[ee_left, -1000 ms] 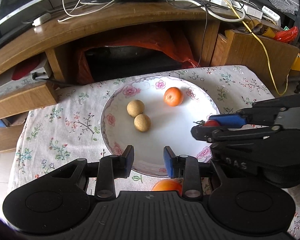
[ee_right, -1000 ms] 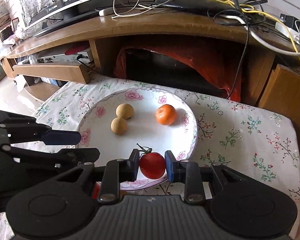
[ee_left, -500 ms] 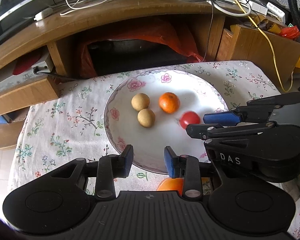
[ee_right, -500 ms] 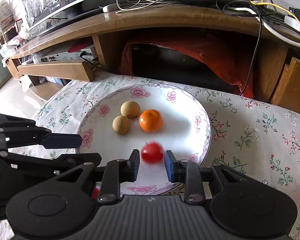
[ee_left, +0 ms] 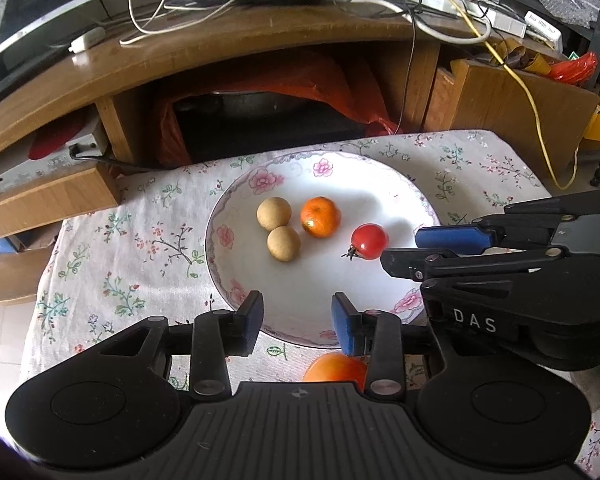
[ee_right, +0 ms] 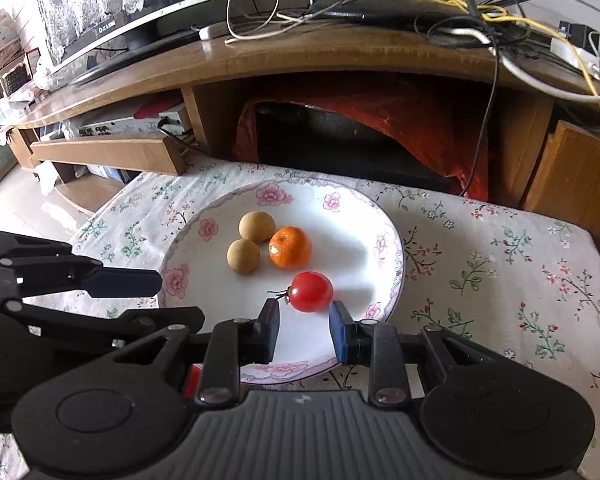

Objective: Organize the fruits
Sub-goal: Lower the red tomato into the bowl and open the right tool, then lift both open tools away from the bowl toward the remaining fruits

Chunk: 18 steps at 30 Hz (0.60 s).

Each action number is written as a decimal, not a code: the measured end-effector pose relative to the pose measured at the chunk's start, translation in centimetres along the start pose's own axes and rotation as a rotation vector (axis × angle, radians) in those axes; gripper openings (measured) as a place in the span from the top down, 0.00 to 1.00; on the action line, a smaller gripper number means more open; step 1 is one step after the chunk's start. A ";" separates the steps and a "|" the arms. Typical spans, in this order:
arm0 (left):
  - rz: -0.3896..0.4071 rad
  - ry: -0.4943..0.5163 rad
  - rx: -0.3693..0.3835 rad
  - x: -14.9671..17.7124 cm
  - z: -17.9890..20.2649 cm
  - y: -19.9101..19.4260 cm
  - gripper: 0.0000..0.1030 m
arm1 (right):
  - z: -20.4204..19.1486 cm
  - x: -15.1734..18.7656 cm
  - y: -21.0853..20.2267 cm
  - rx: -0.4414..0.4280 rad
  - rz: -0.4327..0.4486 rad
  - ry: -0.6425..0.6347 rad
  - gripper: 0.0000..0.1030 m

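The small round red tomato (ee_right: 311, 291) is lying on the white flower-rimmed plate (ee_right: 388, 240), just beyond the right gripper (ee_right: 303, 330), whose narrowly parted jaws are holding nothing. The left gripper (ee_left: 297, 322) jaws are opening, empty.

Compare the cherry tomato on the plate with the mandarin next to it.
The cherry tomato is red and glossy; the mandarin is orange with a duller, dimpled peel. The tomato looks smaller than the mandarin. The tomato carries a dark stem and lies apart from the other fruit; the mandarin shows no stem and sits against the two tan round fruits. Both are round and rest loose on the flowered plate.
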<state>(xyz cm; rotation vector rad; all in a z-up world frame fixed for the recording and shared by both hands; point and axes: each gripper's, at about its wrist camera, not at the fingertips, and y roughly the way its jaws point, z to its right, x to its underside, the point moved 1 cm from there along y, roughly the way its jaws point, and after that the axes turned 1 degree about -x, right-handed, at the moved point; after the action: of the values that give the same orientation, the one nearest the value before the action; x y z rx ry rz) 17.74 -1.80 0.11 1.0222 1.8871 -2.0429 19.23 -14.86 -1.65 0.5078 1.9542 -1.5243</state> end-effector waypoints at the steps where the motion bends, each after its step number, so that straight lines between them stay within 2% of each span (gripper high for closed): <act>1: 0.003 0.001 -0.002 0.0 0.0 -0.2 0.54 | -0.1 0.0 -0.3 0.003 0.003 -0.001 0.80; 18: 0.067 0.034 -0.020 0.9 0.7 -3.7 0.40 | -1.1 1.3 -4.4 0.029 0.039 0.038 0.80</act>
<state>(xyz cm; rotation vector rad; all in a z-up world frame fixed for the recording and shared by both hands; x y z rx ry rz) 14.74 -1.46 2.53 1.1067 1.8593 -1.9775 15.27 -15.06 0.90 0.5878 1.9420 -1.5315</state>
